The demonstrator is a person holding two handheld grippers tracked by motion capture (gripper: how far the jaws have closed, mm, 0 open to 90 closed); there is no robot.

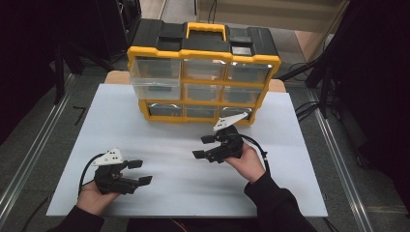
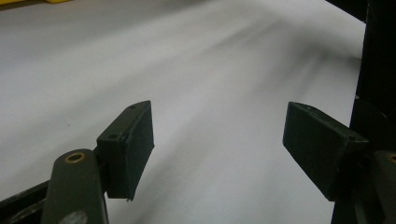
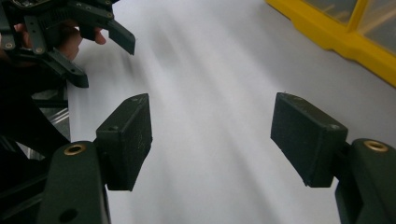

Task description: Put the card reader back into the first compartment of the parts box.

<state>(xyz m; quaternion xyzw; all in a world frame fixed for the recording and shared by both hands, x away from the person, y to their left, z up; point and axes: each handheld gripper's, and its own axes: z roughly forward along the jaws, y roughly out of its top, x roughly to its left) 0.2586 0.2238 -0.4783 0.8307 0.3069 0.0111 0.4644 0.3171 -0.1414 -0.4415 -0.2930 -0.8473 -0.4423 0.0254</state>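
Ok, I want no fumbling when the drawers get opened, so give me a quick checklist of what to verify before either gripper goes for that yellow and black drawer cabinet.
1. Right gripper open with nothing between its jaws: ok.
2. Left gripper open with nothing between its jaws: ok.
3. Yellow and black plastic drawer cabinet standing upright at the far side of the white tabletop: ok.
4. Bare tabletop between the right gripper and the cabinet: ok.
5. All clear drawers pushed in flush: cannot tell; the top left drawer seems to stick out slightly.
6. Drawer contents: cannot tell.
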